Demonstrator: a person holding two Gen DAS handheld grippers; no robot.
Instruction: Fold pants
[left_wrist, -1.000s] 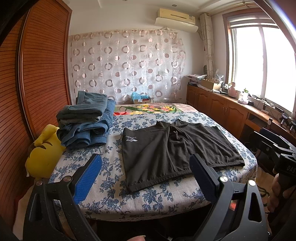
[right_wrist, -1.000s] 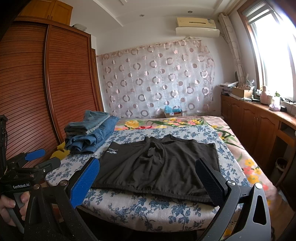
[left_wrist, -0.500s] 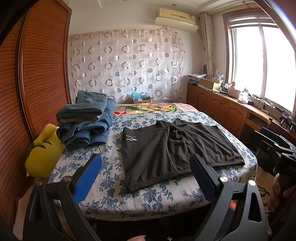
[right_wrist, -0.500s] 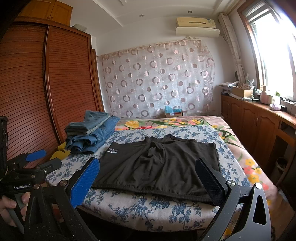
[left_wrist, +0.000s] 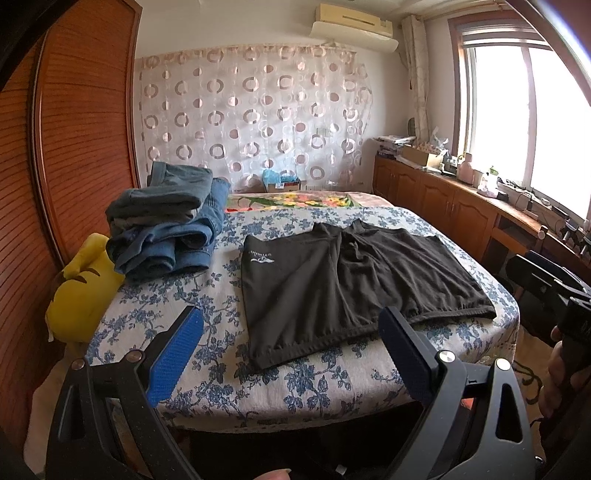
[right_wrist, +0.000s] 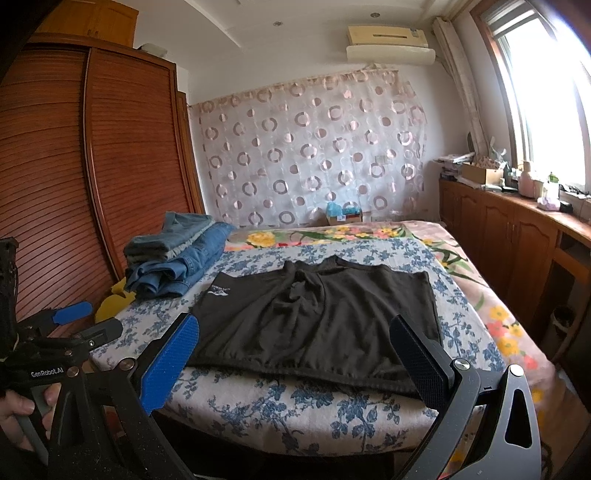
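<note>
Pants: laid flat, hem at near bed edge.
Jeans: stacked far left.
Left gripper, right gripper: spread wide, nothing held.

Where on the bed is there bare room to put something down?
Free: the near strip of bedspread between the jeans pile and black pants, and the floral blanket beyond. The left edge is crowded.
</note>
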